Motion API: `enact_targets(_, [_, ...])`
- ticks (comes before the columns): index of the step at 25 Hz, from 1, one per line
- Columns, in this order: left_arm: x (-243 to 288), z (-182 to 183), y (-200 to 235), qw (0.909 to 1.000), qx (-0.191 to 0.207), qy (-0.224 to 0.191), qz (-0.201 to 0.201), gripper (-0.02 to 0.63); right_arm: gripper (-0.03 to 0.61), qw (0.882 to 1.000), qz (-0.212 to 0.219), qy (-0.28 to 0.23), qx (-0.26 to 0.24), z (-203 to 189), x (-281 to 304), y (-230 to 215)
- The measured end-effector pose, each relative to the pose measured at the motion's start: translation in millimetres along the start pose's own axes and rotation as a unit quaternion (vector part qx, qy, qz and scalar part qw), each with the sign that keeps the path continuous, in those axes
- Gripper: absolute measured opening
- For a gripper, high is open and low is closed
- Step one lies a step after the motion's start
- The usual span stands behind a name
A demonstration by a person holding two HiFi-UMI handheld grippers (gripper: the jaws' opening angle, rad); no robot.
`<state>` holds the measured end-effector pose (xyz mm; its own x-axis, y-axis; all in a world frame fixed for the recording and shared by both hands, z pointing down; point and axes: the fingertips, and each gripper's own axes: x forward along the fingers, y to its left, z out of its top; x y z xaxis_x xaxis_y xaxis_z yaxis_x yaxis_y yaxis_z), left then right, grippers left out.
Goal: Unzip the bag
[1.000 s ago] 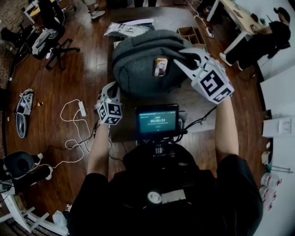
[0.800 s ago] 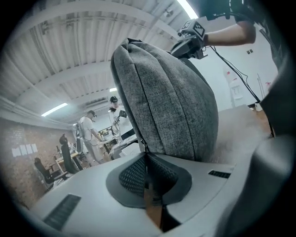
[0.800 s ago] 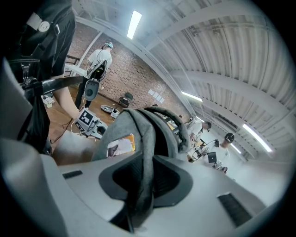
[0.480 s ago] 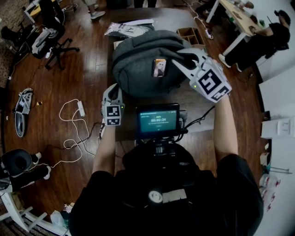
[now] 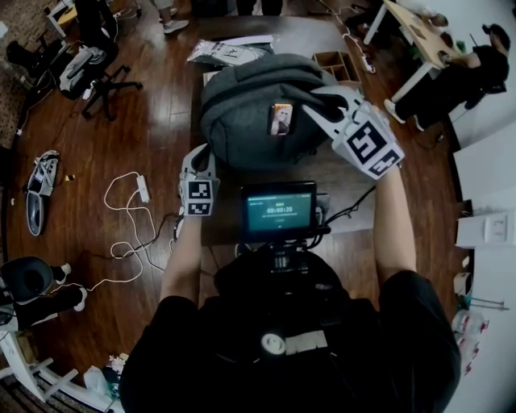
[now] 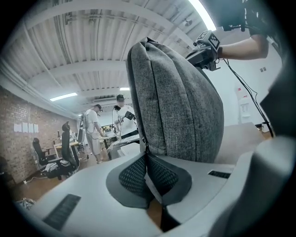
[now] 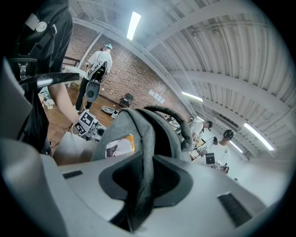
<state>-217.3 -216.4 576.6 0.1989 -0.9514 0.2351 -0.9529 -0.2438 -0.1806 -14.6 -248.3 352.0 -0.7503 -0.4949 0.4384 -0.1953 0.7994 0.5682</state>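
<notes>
Newly rolled upright, the left gripper (image 5: 196, 155) is pinched on the zipper (image 6: 145, 139); the backpack (image 5: 246, 113) is still clamped by the right gripper (image 5: 316, 101).

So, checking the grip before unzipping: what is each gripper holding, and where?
Left gripper pinches what looks like the zipper pull at the grey backpack's side seam; right gripper clamps a fabric fold near its top.

A brown table (image 5: 348, 184) stands on a dark wood floor (image 5: 121, 121). At its far end lie a plastic-wrapped package (image 5: 222, 52) and a partitioned wooden box (image 5: 334, 62). Left of the table, a white power strip (image 5: 143, 190) trails a looping cable near what looks like a pair of shoes (image 5: 39, 198). An office chair (image 5: 93, 60) stands farther off, and a person in black (image 5: 468, 68) is beside a white desk (image 5: 407, 24).
</notes>
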Motion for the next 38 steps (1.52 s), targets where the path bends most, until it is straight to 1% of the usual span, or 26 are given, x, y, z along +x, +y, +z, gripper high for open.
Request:
enact_targets(3, [-5, 7, 1, 0.9998, 0.005, -0.002, -0.02, 0.012, 0.086, 1.0, -0.004, -0.002, 0.006, -3, 0, -3])
enact_targets(5, [-11, 19, 5, 0.9995, 0.007, -0.013, -0.028, 0.018, 0.087, 1.0, -0.007, -0.006, 0.011, -4, 0, -4])
enact_targets(6, [-14, 28, 9, 0.9993, 0.002, -0.023, -0.03, 0.037, 0.087, 1.0, -0.009, -0.009, 0.014, -4, -1, -5])
enact_targets(7, [-16, 39, 13, 0.999, -0.004, -0.034, -0.029, 0.057, 0.087, 1.0, -0.011, -0.013, 0.017, -5, 0, -6])
enact_targets(8, [-18, 52, 18, 0.9985, -0.007, -0.047, -0.027, 0.058, 0.089, 1.0, -0.013, -0.016, 0.02, -5, 0, -7])
enact_targets(9, [-21, 66, 23, 0.9978, -0.009, -0.062, -0.023, 0.075, 0.089, 0.999, -0.015, -0.02, 0.023, -5, 0, -8])
enact_targets(12, [-38, 118, 32, 0.993, -0.017, -0.115, -0.017, 0.075, 0.091, 0.999, -0.021, -0.032, 0.032, -3, -3, -6])
enact_targets(15, [-67, 184, 35, 0.9819, -0.029, -0.186, -0.018, 0.075, 0.092, 0.998, -0.026, -0.047, 0.044, 3, -5, -3])
enact_targets(17, [-84, 233, 27, 0.9718, -0.02, -0.233, -0.027, 0.075, 0.094, 0.997, -0.031, -0.057, 0.049, 3, -5, -3])
enact_targets(19, [-92, 275, 10, 0.9612, -0.01, -0.271, -0.05, 0.075, 0.095, 0.996, -0.036, -0.065, 0.049, 2, -6, -5])
enact_targets(21, [-93, 301, -9, 0.953, -0.006, -0.293, -0.078, 0.075, 0.098, 0.996, -0.043, -0.071, 0.046, 1, -5, -6])
enact_targets(23, [-90, 312, -26, 0.9494, 0.0, -0.298, -0.1, 0.075, 0.101, 0.995, -0.05, -0.076, 0.043, 3, -5, -4])
enact_targets(27, [-90, 316, -51, 0.9486, -0.006, -0.29, -0.126, 0.074, 0.121, 0.992, -0.073, -0.097, 0.021, 13, -17, 4])
enact_targets(31, [-91, 320, -61, 0.9476, -0.011, -0.291, -0.131, 0.071, 0.17, 0.987, -0.088, -0.137, 0.007, 25, -33, 5])
enact_targets(33, [-91, 323, -63, 0.9476, -0.012, -0.292, -0.129, 0.071, 0.178, 0.985, -0.089, -0.15, -0.011, 30, -38, 8])
enact_targets(34, [-90, 323, -64, 0.9482, -0.011, -0.291, -0.126, 0.059, 0.176, 0.982, -0.084, -0.166, -0.016, 34, -42, 12])
enact_targets(35, [-88, 323, -65, 0.9489, -0.01, -0.29, -0.123, 0.054, 0.182, 0.978, -0.075, -0.193, -0.015, 41, -46, 15])
enact_targets(36, [-87, 323, -65, 0.9495, -0.01, -0.289, -0.121, 0.054, 0.183, 0.972, -0.064, -0.225, -0.001, 48, -52, 18])
enact_targets(37, [-87, 323, -66, 0.9498, -0.01, -0.289, -0.119, 0.054, 0.183, 0.966, -0.055, -0.253, 0.027, 53, -59, 18])
enact_targets(38, [-89, 324, -67, 0.9498, -0.01, -0.29, -0.117, 0.052, 0.183, 0.96, -0.052, -0.268, 0.058, 55, -65, 17])
